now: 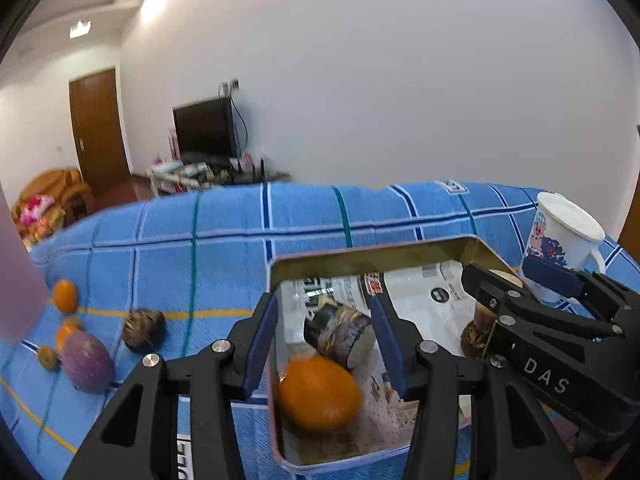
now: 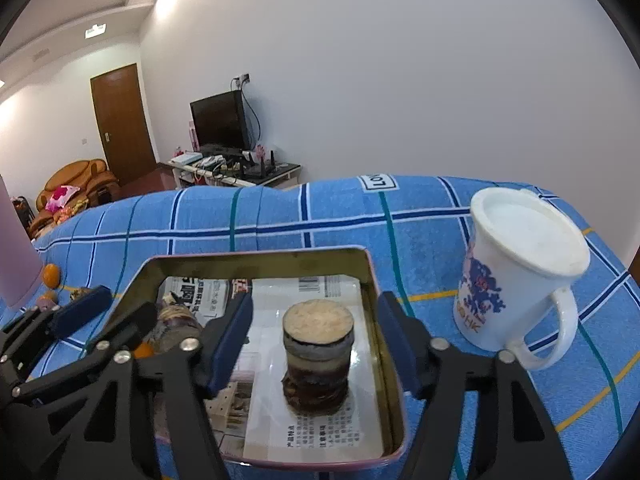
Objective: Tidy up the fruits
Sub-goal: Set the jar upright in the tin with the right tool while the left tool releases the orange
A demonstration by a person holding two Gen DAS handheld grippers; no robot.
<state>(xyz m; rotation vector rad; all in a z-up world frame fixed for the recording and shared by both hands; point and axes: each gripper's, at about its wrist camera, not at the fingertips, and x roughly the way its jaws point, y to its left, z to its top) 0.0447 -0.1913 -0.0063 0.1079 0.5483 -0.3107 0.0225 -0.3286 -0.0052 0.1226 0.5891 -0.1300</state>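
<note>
Our right gripper stands open around the upright taro chunk in the tin; our left gripper hangs open above the orange

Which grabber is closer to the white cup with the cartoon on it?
The right one. The right gripper is over the tin's right side, with the white cup just beside its outer finger. The left gripper is over the tin's left part, farther from the cup.
</note>
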